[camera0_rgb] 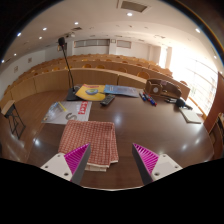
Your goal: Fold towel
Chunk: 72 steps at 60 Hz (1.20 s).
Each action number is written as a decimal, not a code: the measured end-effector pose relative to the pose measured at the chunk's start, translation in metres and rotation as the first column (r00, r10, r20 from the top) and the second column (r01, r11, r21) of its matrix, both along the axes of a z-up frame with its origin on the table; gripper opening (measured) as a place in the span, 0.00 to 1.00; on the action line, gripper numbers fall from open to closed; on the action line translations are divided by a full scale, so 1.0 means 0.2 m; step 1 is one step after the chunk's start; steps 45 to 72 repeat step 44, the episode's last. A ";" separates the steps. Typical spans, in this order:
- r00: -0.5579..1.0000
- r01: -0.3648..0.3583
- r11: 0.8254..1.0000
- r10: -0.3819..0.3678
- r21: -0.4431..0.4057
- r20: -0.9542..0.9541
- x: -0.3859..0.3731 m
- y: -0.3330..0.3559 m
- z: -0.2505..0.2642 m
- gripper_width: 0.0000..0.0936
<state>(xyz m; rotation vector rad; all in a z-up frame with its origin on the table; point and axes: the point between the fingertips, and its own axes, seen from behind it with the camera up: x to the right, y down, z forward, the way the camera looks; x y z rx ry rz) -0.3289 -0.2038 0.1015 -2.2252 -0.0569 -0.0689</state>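
A dark glossy wooden desk point(140, 125) stands before curved tiers of wooden seating point(60, 72); a bright window point(196, 68) glares, recessed ceiling lights point(75, 24) overhead.

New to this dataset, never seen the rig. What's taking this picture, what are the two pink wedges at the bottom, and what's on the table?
There is no robot arm here: a person carries a handheld two-finger gripper, and the one picture comes from a wide-angle camera mounted on it, looking forward along the fingers. The pink wedges are the pads on the inner faces of those fingers, so they are parts of the tool. The fingers are open and hold nothing. On the brown table, a red checked towel lies flat, just ahead of the left finger, whose tip overlaps the towel's near edge in this view. It does not look folded yet. Farther back lie papers and a few small items, too small to name. The room behind has rows of wooden benches.
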 end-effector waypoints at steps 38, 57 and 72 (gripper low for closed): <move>0.998 -0.008 0.995 0.002 0.099 0.062 -0.30 -0.92 0.35 0.91; 0.998 0.001 0.994 -0.008 0.110 0.061 -0.29 -0.95 0.38 0.91; 0.998 0.001 0.994 -0.008 0.110 0.061 -0.29 -0.95 0.38 0.91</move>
